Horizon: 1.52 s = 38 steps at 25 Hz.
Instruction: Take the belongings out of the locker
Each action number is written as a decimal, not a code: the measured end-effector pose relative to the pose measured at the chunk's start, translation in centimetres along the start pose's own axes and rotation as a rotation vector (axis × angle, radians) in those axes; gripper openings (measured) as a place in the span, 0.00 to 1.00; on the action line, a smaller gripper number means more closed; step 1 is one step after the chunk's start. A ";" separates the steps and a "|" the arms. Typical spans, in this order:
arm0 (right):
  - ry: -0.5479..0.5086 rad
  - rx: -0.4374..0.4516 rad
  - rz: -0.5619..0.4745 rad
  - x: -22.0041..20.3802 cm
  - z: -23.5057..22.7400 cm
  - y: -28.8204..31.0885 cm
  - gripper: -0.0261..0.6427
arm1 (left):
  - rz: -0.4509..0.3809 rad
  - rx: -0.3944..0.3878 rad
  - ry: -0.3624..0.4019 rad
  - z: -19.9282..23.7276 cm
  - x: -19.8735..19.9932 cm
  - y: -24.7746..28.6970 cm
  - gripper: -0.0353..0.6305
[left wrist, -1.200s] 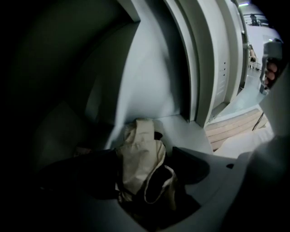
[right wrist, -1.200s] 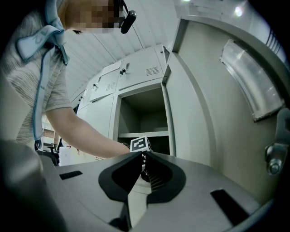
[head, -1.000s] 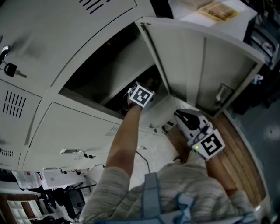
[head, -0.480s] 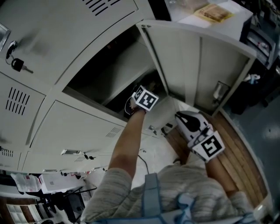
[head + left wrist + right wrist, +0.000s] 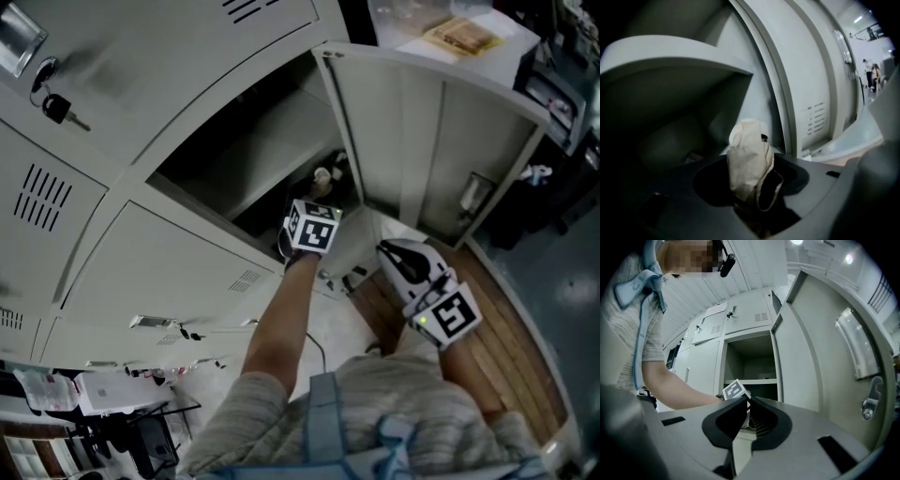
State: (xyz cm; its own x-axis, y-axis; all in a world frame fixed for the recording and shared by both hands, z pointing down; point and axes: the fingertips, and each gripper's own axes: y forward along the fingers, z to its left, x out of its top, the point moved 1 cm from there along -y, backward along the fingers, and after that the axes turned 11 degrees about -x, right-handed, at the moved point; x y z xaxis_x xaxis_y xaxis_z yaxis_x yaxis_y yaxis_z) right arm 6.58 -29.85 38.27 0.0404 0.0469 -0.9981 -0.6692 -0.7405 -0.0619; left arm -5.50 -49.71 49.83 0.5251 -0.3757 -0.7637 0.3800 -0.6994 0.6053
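A crumpled beige cloth item point(image 5: 747, 161) stands up between the jaws of my left gripper point(image 5: 752, 187), which has just been closing and now grips it. In the head view that gripper point(image 5: 319, 192) is at the mouth of the open locker point(image 5: 253, 159), with the pale cloth item point(image 5: 322, 175) at its tip. The locker shelf point(image 5: 670, 51) shows above it. What else lies in the dark compartment I cannot make out. My right gripper point(image 5: 382, 247) hangs by the open locker door point(image 5: 422, 131), jaws together and empty; its own view shows the right gripper point(image 5: 746, 403) facing the locker point(image 5: 750, 362).
A key point(image 5: 58, 108) hangs in the lock of the neighbouring locker door at the upper left. The open door carries a latch handle point(image 5: 869, 404). A white surface with a yellow packet point(image 5: 464, 33) lies beyond the door. Wooden flooring point(image 5: 511, 328) runs under my right side.
My left gripper has drawn back from deep inside the locker to its opening and risen a little, and the beige cloth item now shows at its tip. The right gripper has kept still.
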 end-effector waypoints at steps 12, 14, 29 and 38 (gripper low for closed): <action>-0.021 -0.006 0.030 0.8 1.5 0.0 0.04 | -0.312 0.028 -0.112 -0.6 1.2 -5.8 0.39; -0.022 -0.008 0.034 0.8 1.7 0.0 0.04 | -0.349 0.012 -0.131 -1.1 1.2 -6.7 0.39; -0.040 -0.026 0.047 1.0 2.8 -0.4 0.04 | -0.695 -0.276 -0.455 -8.0 2.5 -14.2 0.39; -0.048 -0.026 0.053 0.9 3.8 -1.0 0.04 | -0.766 -0.355 -0.482 -10.6 2.6 -17.7 0.39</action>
State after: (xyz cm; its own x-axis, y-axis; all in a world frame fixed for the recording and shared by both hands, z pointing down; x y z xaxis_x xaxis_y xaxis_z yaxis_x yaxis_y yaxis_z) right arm 4.44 -26.54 37.44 -0.0300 0.0388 -0.9988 -0.6496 -0.7602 -0.0100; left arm -2.81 -31.83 39.54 -0.2986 -0.1587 -0.9411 0.7379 -0.6638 -0.1221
